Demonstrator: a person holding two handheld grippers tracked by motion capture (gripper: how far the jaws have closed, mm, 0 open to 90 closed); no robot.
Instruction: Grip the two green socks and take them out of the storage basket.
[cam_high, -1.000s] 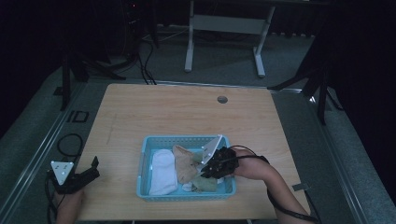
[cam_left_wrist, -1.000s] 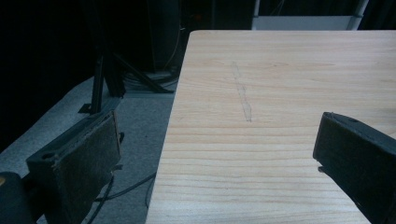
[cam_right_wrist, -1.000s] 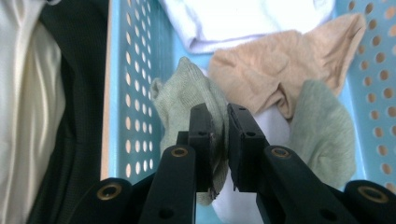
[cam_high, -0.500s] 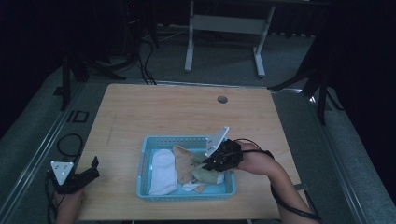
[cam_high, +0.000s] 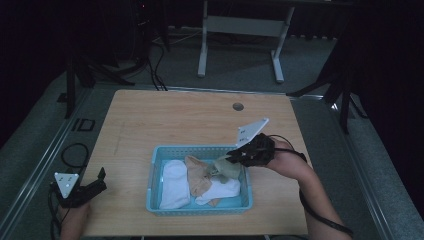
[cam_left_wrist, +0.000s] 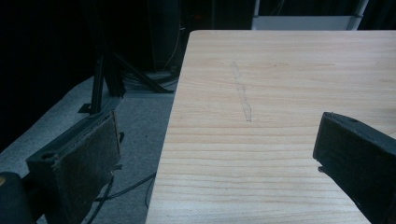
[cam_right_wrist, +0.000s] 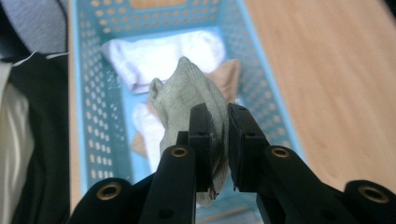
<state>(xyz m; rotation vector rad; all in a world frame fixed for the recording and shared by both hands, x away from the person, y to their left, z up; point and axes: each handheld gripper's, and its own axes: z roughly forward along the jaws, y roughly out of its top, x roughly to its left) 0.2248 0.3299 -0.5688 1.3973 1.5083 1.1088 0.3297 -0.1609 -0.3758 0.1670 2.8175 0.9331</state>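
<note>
Green crumpled sock (cam_right_wrist: 187, 93) pinched by right gripper (cam_right_wrist: 219, 140).

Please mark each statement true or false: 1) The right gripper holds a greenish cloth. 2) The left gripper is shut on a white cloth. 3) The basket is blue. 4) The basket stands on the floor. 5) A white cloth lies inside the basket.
1) True: the right gripper has its jaws shut on the greenish cloth, above the basket.
2) False: the left gripper is open and holds nothing; it is at the table's left edge, away from the basket.
3) True: the blue basket is perforated plastic.
4) False: it stands on the wooden table.
5) True: a white cloth lies in it, beside a tan cloth.
</note>
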